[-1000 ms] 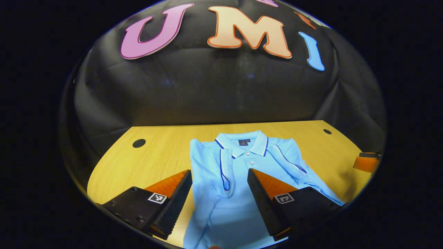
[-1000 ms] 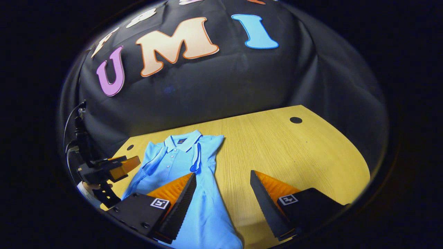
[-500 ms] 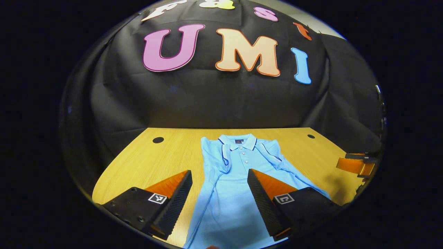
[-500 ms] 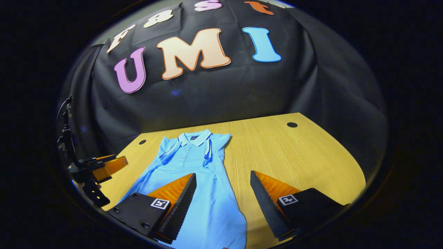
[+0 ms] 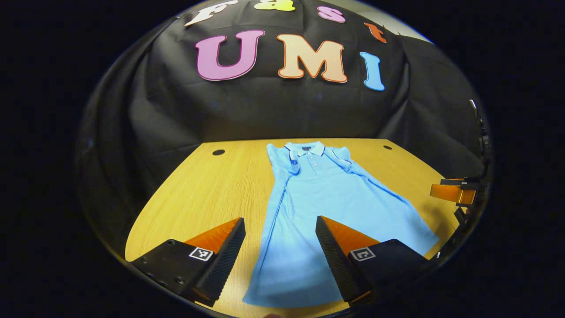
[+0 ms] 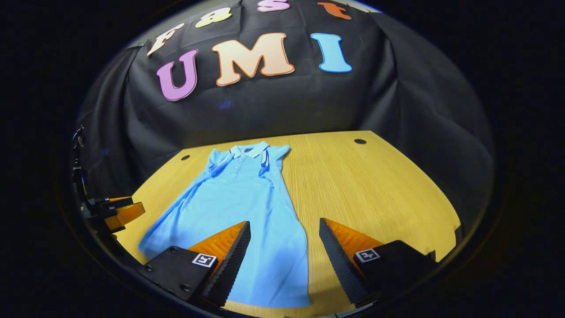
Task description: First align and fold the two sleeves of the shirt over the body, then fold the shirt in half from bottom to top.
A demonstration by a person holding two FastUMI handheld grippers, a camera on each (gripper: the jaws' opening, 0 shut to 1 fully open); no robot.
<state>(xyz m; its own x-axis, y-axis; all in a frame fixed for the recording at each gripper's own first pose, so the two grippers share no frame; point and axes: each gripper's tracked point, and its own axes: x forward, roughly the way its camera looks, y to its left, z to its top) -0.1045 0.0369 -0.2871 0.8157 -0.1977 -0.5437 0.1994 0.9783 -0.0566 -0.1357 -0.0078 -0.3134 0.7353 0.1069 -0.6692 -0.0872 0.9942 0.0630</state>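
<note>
A light blue polo shirt (image 5: pixel 329 207) is being shown lying flat on the wooden table (image 5: pixel 212 194), with both sleeves already laid over the body. Its long axis is running away from the tools: the collar (image 5: pixel 306 149) is pointing toward the black backdrop and the hem (image 5: pixel 287 302) is lying nearest the table's front edge.

The left tool (image 5: pixel 279 240) is being held released above the hem end, its fingers spread and nothing gripped between them; the shirt's left long edge is lying between them. The right tool (image 6: pixel 284 243) is likewise being held released and empty, with the shirt's right long edge (image 6: pixel 293 212) running down between its fingers. In the left gripper view, the right tool is being glimpsed off beyond the shirt's far hem corner.

The sleeve step is judged done, so the bottom-to-top fold is judged to be in hand. For that move, each hem corner is lying just ahead of and below its own tool, left corner nearer the left, right corner nearer the right, and the hem is to be carried along the long axis toward the collar.
</note>
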